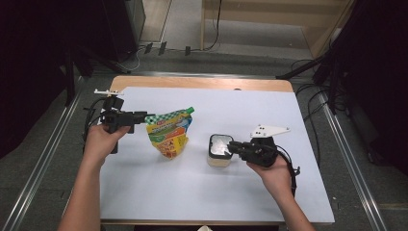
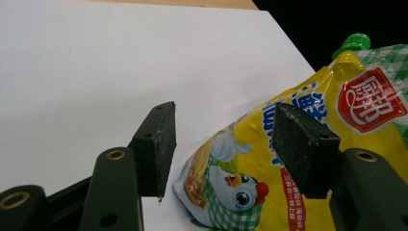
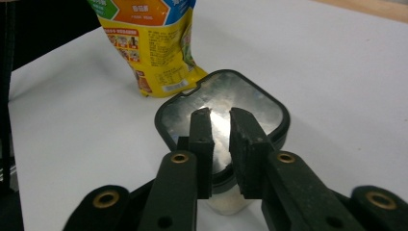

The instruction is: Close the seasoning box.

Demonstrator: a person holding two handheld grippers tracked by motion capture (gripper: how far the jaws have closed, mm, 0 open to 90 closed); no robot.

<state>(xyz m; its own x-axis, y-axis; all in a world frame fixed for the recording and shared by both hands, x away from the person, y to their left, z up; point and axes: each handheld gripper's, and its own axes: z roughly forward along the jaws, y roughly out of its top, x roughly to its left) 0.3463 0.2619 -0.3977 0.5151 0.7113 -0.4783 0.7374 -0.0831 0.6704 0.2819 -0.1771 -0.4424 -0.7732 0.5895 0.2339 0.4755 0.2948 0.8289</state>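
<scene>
My left gripper [image 1: 139, 117] and right gripper [image 1: 235, 146] are showing black jaws with brass-coloured rivets. The pouch [image 1: 168, 134] is glowing yellow, wearing a green-and-white check band, a green cap [image 2: 354, 42], a red badge, blue lettering and a cartoon chicken. The jar [image 1: 219, 151] is showing a black rim, silvery foil top and whitish body. The table [image 1: 240, 192] is lying white, edged in light wood
</scene>
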